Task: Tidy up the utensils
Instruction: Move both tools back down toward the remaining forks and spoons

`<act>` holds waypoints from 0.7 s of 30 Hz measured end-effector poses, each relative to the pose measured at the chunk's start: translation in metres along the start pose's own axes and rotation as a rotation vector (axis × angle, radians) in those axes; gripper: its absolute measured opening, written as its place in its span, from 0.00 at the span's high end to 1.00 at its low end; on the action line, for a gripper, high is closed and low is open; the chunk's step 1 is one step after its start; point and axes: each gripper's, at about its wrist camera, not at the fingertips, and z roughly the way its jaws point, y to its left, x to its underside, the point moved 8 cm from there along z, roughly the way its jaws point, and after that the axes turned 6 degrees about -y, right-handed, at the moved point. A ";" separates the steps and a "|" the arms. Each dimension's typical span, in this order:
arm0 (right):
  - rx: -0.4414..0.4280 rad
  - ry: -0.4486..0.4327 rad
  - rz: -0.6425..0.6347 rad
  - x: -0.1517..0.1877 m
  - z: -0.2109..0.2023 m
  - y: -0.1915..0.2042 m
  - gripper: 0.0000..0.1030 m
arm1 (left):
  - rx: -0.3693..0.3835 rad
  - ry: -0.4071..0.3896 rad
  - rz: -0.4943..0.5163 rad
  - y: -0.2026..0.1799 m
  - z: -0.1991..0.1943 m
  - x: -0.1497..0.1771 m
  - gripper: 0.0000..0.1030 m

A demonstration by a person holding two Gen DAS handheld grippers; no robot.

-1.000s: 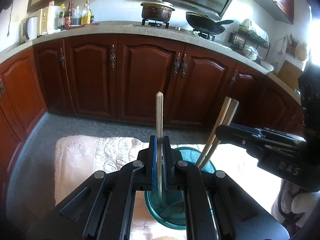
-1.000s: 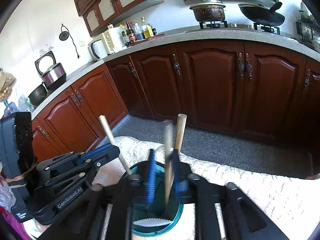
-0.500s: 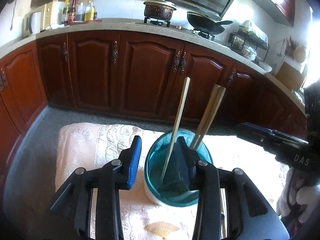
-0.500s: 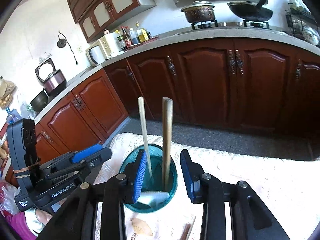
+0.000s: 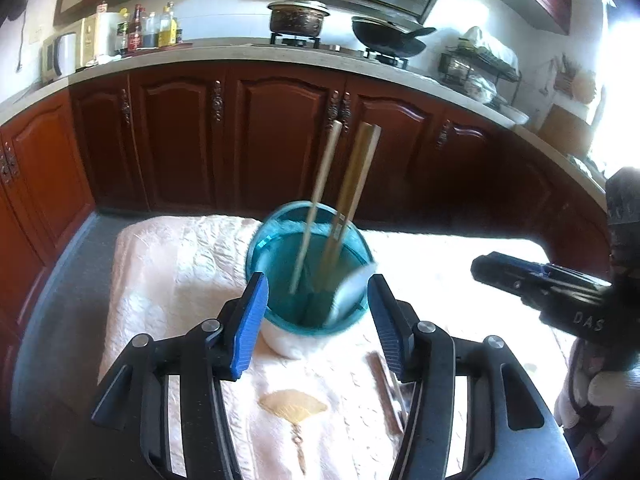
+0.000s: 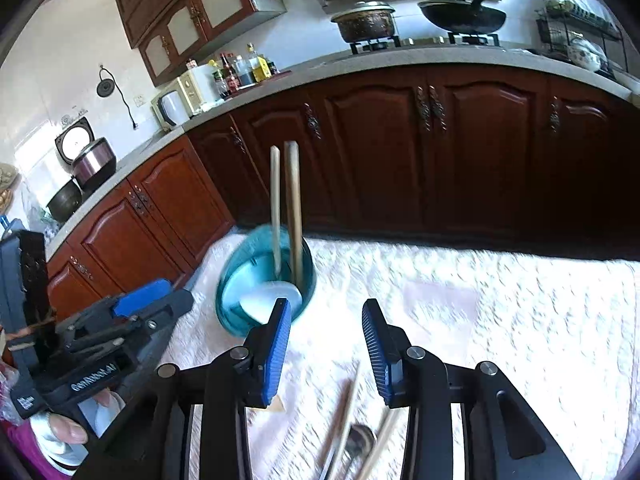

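A teal cup (image 5: 280,252) stands on a white cloth-covered table (image 5: 168,264) and holds wooden chopsticks (image 5: 320,192) and a white spoon (image 5: 348,288). My left gripper (image 5: 316,324) is open and empty, its blue pads just in front of the cup. My right gripper (image 6: 326,346) is open and empty, to the right of the cup (image 6: 240,280), above the cloth. More chopsticks (image 6: 344,412) and a metal spoon (image 6: 360,438) lie on the cloth below the right gripper. The chopsticks (image 6: 294,208) stand upright in the cup.
A brown chopstick (image 5: 384,392) lies on the cloth by the left gripper's right finger. Dark red kitchen cabinets (image 5: 280,140) line the far side, with a pot (image 5: 298,18) and wok (image 5: 388,38) on the counter. The right gripper's body (image 5: 552,292) is at the right.
Both grippers let go of their chopsticks into the cup, opened wide and drew back. The right gripper also shifted right, away from the cup.
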 end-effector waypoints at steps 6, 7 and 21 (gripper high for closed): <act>0.029 0.055 0.029 0.036 -0.006 -0.024 0.66 | 0.055 0.027 0.025 -0.021 -0.010 0.021 0.50; 0.032 0.067 0.038 0.043 -0.005 -0.028 0.65 | 0.064 0.036 0.024 -0.023 -0.009 0.026 0.49; 0.056 0.265 0.187 0.133 0.054 -0.079 0.66 | 0.111 0.232 0.048 -0.039 0.019 0.108 0.49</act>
